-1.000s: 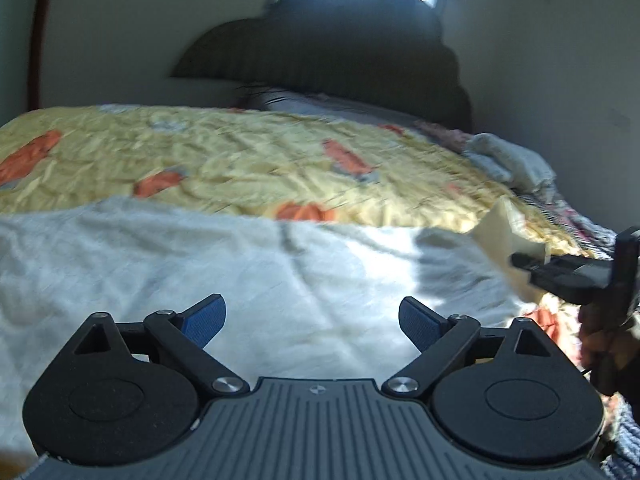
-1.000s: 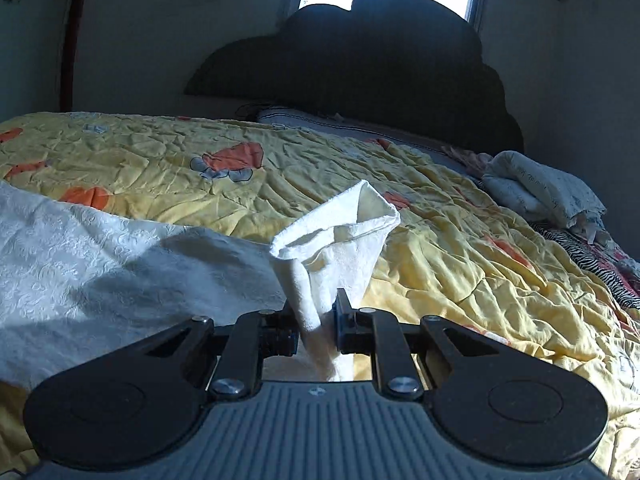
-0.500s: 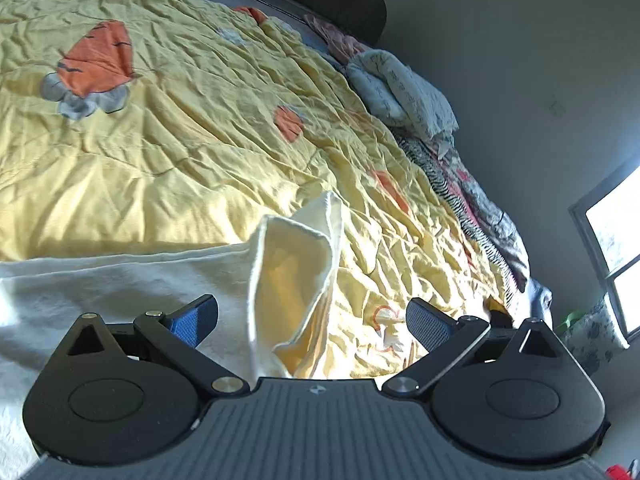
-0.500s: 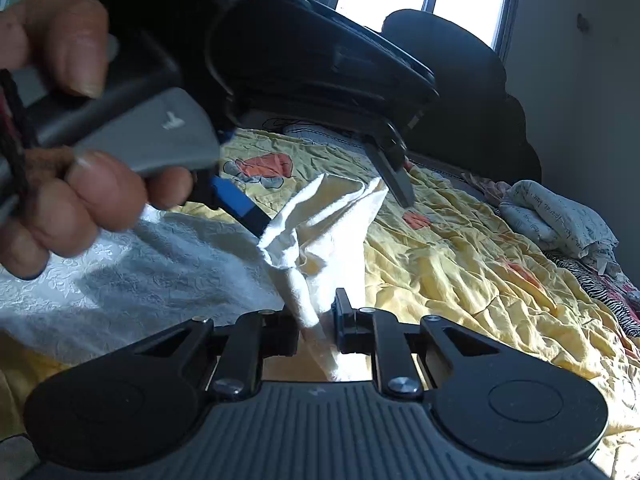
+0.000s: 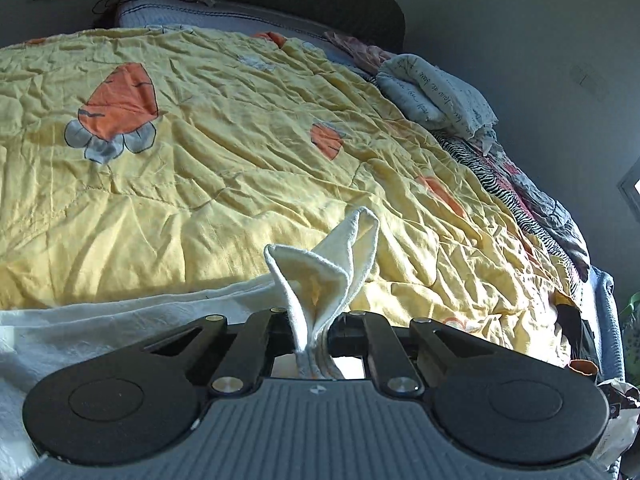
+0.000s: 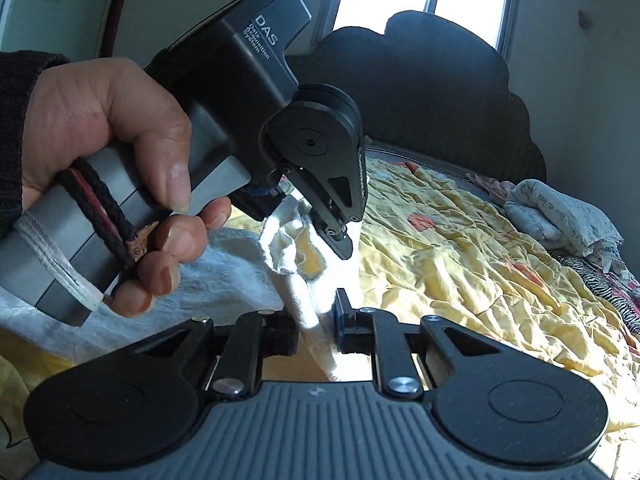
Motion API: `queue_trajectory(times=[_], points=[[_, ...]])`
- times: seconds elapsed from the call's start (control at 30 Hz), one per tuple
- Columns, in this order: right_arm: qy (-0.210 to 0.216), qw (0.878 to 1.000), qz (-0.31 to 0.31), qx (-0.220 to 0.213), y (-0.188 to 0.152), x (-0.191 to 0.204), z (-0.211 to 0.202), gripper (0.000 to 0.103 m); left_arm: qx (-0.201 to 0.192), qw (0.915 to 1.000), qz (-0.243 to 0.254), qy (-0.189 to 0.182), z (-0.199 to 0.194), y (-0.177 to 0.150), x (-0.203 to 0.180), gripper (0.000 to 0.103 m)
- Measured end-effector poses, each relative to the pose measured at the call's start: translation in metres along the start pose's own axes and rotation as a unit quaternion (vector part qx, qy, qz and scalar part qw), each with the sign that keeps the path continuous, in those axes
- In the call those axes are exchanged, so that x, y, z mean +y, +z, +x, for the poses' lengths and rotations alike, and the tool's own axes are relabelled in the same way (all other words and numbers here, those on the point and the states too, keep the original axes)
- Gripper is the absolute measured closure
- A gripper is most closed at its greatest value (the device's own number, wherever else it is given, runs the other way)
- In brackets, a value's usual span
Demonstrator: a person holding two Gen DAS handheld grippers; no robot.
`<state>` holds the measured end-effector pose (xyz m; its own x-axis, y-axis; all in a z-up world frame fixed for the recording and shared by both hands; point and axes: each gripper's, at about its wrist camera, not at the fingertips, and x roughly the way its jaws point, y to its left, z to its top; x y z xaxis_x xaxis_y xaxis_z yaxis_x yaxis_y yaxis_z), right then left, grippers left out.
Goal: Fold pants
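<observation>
Both grippers (image 5: 311, 334) (image 6: 316, 322) now on pants (image 5: 320, 264)

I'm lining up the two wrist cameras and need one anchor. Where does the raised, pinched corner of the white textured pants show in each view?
Left wrist view: the raised corner of the white textured pants stands bottom centre, clamped in the left gripper.
Right wrist view: the same corner is centre-left, held above by the left gripper and below by the right gripper.
Shared landmark: the folded pale cloth with handwriting print at the bed's right edge.

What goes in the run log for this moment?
left gripper: shut on pants corner | right gripper: shut on pants | both pinch same bunched edge | quilt underneath
</observation>
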<state>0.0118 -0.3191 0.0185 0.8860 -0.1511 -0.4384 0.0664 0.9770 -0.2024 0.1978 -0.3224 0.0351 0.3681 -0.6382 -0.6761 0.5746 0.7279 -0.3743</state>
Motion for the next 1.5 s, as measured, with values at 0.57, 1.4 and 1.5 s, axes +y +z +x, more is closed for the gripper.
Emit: queue_trajectory(times=[0.57, 1.4, 1.5], points=[[0.227, 0.971, -0.072, 0.008, 0.044, 0.196, -0.016, 0.087, -0.043, 0.9852, -0.162, 0.033, -0.191, -0.085, 0.224, 0.093], [0.332, 0.858, 0.383, 0.081, 0.01, 0.042, 0.007, 0.043, -0.092, 0.9629, -0.249, 0.05, -0.235, -0.117, 0.292, 0.064], [0.31, 0.815, 0.478, 0.102, -0.019, 0.008, 0.009, 0.043, -0.094, 0.9679, -0.226, 0.059, -0.234, -0.117, 0.284, 0.085]])
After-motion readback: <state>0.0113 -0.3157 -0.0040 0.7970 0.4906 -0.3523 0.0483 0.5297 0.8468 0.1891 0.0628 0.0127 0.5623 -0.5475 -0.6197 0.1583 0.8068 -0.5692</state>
